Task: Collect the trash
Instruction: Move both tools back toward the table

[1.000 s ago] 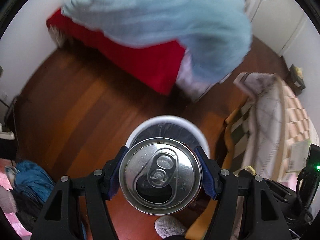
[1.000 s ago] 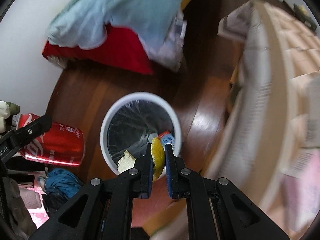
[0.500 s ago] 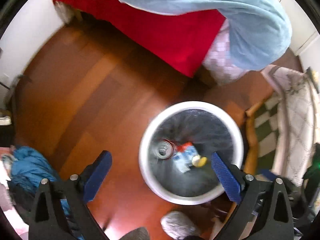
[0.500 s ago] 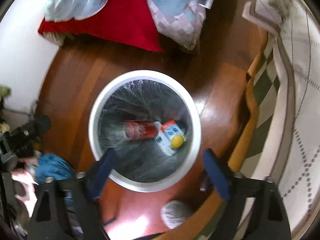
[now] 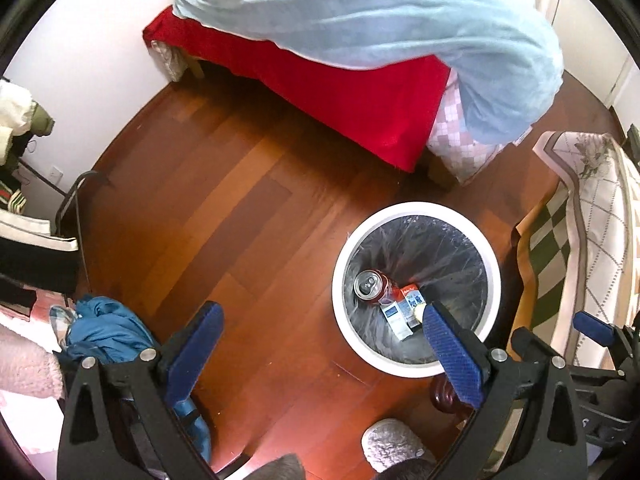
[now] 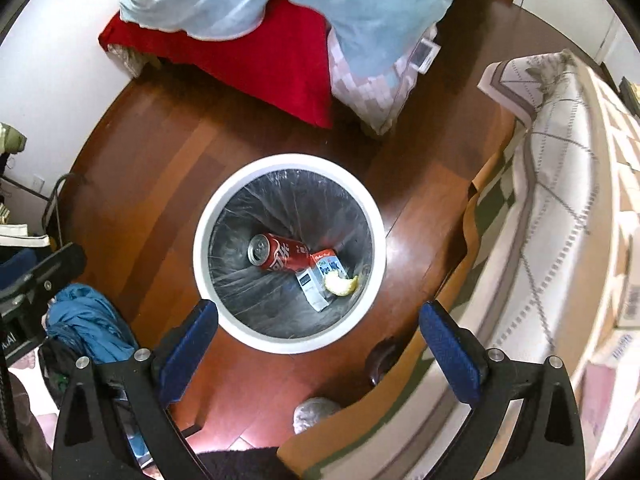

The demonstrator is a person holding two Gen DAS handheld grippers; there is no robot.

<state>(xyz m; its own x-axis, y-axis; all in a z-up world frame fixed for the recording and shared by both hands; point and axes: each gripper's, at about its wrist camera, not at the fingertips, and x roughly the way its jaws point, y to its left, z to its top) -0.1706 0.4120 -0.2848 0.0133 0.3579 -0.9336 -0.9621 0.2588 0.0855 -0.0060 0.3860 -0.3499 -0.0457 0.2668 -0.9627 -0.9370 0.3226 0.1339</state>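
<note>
Inside bin (image 6: 208, 216): can (image 6: 280, 257), peel (image 6: 340, 283) dropped; both claws now wide, empty.

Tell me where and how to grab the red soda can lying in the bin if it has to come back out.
Grip the red soda can across its round body, near the silver top end, coming straight down through the bin opening. It lies on its side at the bottom, its far end against the milk carton, so only the middle and top end look free. Both grippers are open and empty.

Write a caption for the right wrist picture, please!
Open right gripper above white bin holding cola can, milk carton, fruit peel.
</note>
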